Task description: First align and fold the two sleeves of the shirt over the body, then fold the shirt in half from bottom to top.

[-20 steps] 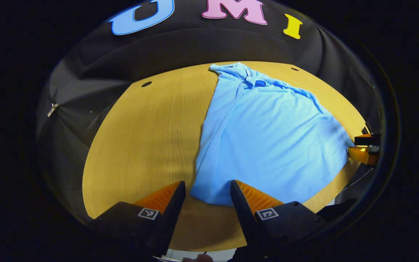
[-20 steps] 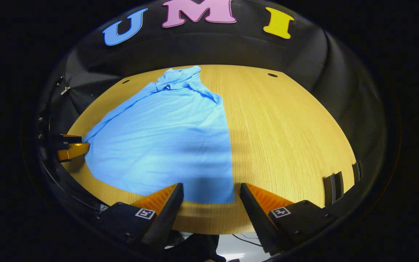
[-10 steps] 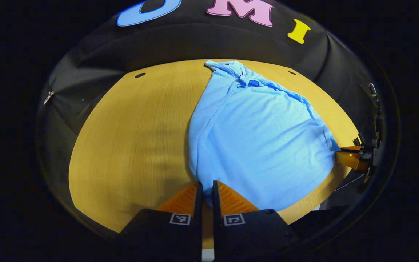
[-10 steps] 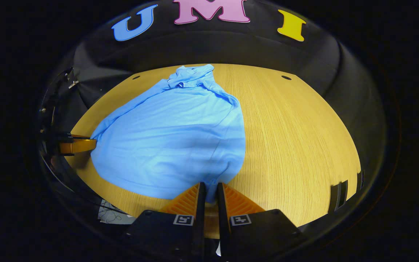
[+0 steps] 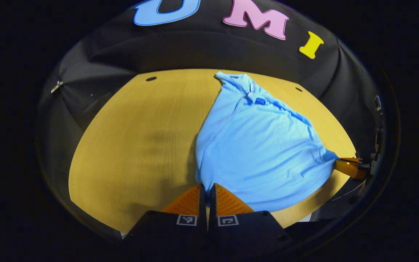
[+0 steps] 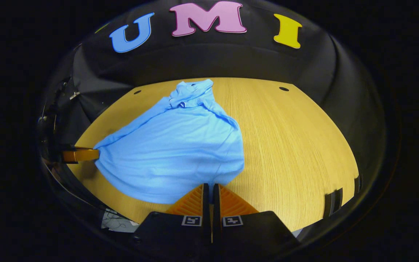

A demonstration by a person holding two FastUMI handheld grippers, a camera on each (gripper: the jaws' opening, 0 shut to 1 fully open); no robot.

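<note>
Shirt (image 5: 260,153) lies on the bench (image 5: 129,145), collar at the far end. Our left gripper (image 5: 206,191) pinches 1 hem corner, fingers pressed together on cloth; right gripper (image 6: 211,190) pinches the other. Sleeves look already folded in. We should lift both corners level and carry the hem to the collar. Bare bench flanks the shirt; near edge is close.
</note>
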